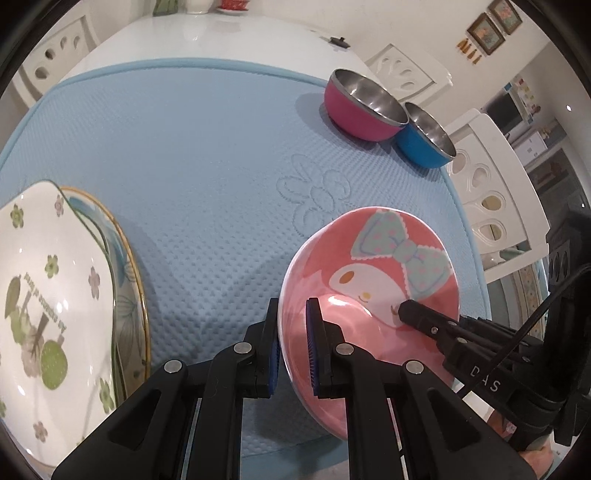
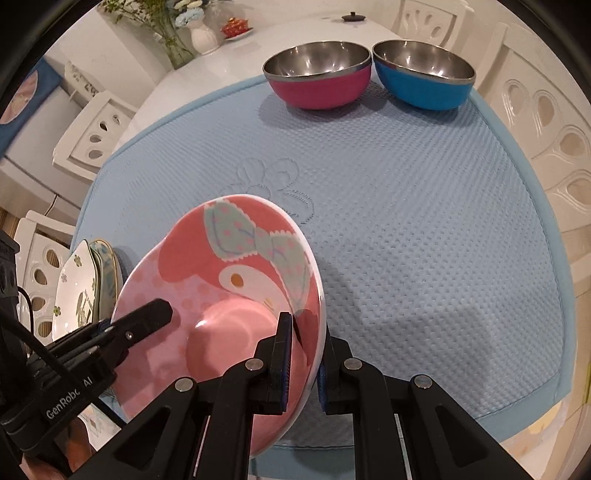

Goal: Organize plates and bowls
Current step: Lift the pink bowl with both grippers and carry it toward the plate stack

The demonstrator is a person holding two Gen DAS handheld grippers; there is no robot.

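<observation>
Pink cartoon plate with a bunny face and a pale green dotted bow is held up above the blue quilted mat, tipped on a slant. Both grippers hold it. The left gripper is closed tight on the plate's left rim, one blue pad on top and one underneath. The right gripper is closed tight on the plate's right rim in the same way. In the left wrist view, the right gripper's black finger lies on the bunny face side of the plate. In the right wrist view, the left gripper's black finger lies on the plate's pink dotted part.

Left of the pink plate, at the mat's left edge, sits a white square dish with green flowers. It lies on top of a round plate with a gold rim and leaf pattern.

Past the pink plate, a stitched flower shape shows in the middle of the mat.

Farther on, at the mat's far edge, stand two shiny metal bowls, upright and touching or almost touching. One is a pink steel bowl. The other is a blue steel bowl, on its right.

Beyond the bowls, the white table goes on, with a white vase of flowers and a small black lid. White chairs with oval holes stand around the table.
</observation>
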